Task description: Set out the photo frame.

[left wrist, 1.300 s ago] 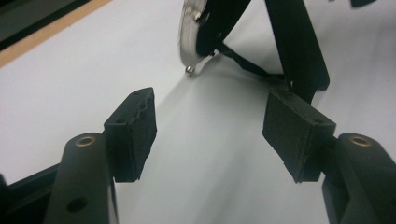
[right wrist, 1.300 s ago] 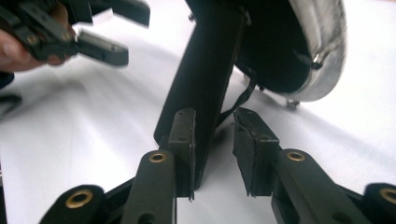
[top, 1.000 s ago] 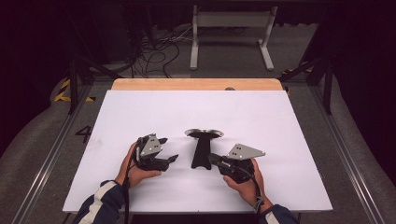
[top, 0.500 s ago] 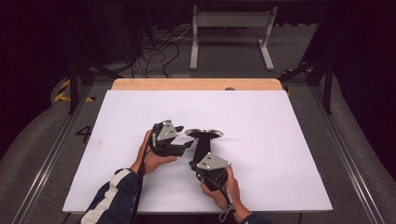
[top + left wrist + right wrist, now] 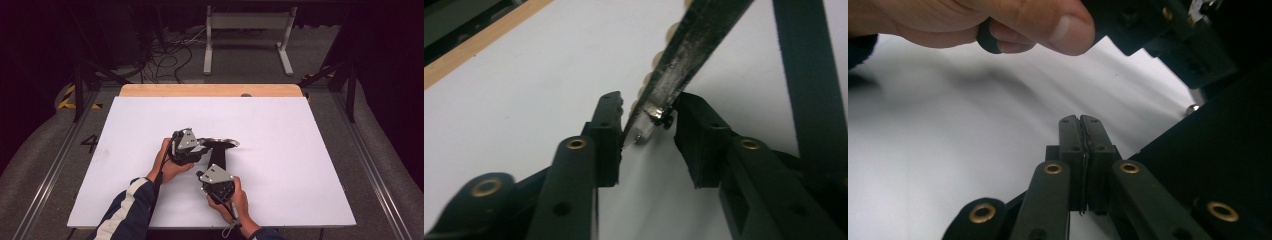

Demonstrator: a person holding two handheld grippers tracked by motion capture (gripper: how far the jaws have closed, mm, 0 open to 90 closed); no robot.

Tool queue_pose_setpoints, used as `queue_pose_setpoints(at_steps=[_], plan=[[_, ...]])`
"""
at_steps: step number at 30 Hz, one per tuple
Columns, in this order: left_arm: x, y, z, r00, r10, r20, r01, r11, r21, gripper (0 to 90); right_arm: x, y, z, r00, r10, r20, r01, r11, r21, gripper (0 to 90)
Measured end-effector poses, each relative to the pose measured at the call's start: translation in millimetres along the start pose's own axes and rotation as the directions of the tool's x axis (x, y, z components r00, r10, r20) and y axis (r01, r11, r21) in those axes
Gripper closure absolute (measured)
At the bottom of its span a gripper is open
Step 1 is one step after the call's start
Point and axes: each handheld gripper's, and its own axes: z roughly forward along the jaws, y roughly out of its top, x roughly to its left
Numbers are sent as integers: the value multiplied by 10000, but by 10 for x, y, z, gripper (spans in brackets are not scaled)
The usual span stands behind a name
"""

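A black T-shaped piece lies mid-board: a metal-rimmed oval top [image 5: 226,144] and a dark stem [image 5: 220,159] running toward me. My left gripper [image 5: 202,150] is at the oval's left end. In the left gripper view its jaws have just been closing around a dark strip with a scuffed metal tip [image 5: 659,95], and the pads [image 5: 606,135] touch it on both sides; midpoint of the left gripper [image 5: 646,107]. My right gripper [image 5: 207,172] sits at the stem's near end, left of it. The right gripper [image 5: 1080,120] has its pads pressed together, with the black piece [image 5: 1218,165] close on its right.
The white board [image 5: 300,150] lies on a wooden table whose far edge [image 5: 210,90] shows. A hand's thumb [image 5: 1068,30] hangs just above the right jaws. Metal rails [image 5: 370,165] run along both sides; cables and a stand frame [image 5: 245,30] lie beyond the table.
Both hands moved inward to the black piece: the left gripper went right to its oval end, the right gripper left to its stem. The left jaws narrowed around the strip.
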Motion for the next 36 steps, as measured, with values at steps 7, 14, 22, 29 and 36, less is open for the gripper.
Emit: queue_pose_setpoints(at_steps=[7,14,22,29,36], plan=[[-35,7,-10,9995,231,-231,-228,9997,120,666,-20,1,54,9997,20,250,-25,9998,199,898],[-179,14,-55,9965,641,-543,-631,9978,185,745,-139,-99,10,9977,536,424,-561,9967,585,900],[-230,-12,-106,9931,910,-739,-896,9957,230,778,-194,-152,-54,9972,671,317,-693,9947,754,900],[-245,-22,-142,9905,1151,-748,-1127,9930,348,794,-228,-179,-94,9970,712,307,-737,9934,880,900],[-277,-36,-164,9897,1206,-768,-1181,9923,363,800,-327,-214,-121,9939,1063,308,-1089,9892,984,900]])
